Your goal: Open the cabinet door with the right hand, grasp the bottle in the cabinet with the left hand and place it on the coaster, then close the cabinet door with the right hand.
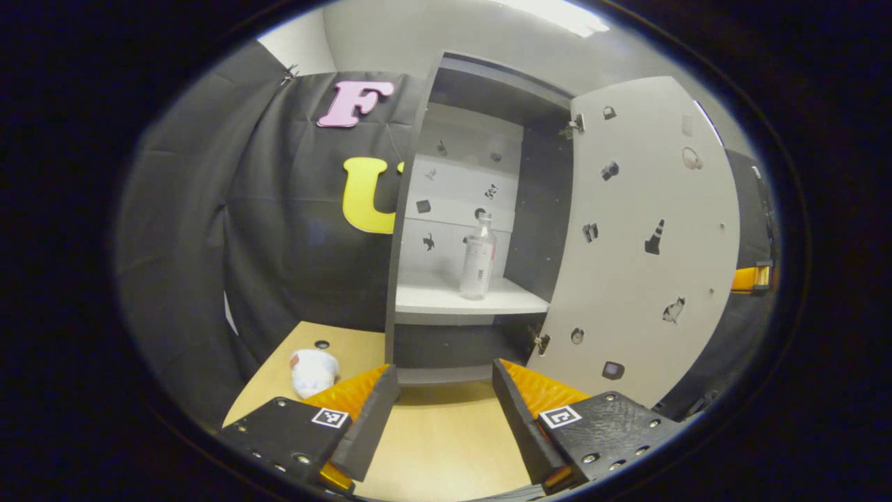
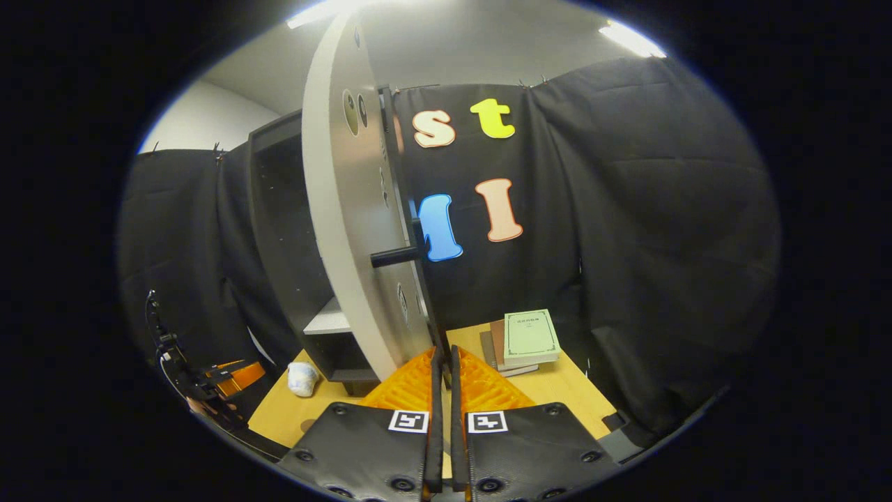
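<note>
Bottle stands upright on the cabinet shelf, straight ahead of your left gripper, long axis vertical, cap up. Left fingers are spread and well short of it, above the tabletop. Your right gripper has fingers pressed together, gripping nothing, by the opened cabinet door; left is judged nearer

Clear bottle with white label; dark grey cabinet, white shelf; pale grey door dotted with small dark stickers; tan wood table; orange-ribbed, black left gripper; pale green book.
</note>
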`<move>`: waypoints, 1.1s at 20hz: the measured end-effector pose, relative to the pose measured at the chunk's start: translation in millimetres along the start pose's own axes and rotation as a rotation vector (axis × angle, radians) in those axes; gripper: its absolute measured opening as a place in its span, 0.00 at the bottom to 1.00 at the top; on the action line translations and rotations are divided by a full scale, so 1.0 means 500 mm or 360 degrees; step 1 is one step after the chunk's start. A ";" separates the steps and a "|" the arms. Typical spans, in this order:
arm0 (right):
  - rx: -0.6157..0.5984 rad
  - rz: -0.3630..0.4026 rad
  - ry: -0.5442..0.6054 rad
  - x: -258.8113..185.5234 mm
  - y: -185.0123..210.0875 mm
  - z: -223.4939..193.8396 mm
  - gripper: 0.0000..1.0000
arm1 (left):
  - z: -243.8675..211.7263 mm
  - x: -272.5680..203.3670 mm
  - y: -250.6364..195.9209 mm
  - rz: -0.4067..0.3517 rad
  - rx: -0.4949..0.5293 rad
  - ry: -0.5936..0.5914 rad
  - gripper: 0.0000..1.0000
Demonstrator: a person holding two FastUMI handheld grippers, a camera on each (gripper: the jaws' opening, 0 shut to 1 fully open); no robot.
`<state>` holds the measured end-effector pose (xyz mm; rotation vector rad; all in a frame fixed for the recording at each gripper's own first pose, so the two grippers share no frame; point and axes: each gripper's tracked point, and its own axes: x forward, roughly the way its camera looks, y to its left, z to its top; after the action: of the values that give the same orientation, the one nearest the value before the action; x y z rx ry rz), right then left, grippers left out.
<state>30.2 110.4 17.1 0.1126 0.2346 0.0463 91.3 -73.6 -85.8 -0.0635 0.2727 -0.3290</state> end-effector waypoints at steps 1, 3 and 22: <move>0.0004 -0.0074 -0.0003 -0.014 -0.010 -0.002 0.05 | 0.009 0.012 0.009 -0.0038 0.0003 -0.0008 0.84; -0.0012 -0.0312 0.0021 -0.045 -0.055 -0.010 0.00 | 0.028 0.028 0.020 -0.0110 0.0009 -0.0028 0.82; 0.0056 -0.0683 -0.0137 0.137 -0.318 0.127 0.05 | 0.215 0.352 -0.093 -0.0266 0.0159 -0.0204 0.82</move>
<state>117.0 -49.9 44.2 0.0971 0.1697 -0.3890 266.3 -173.1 -22.1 -0.0090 0.1235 -0.5024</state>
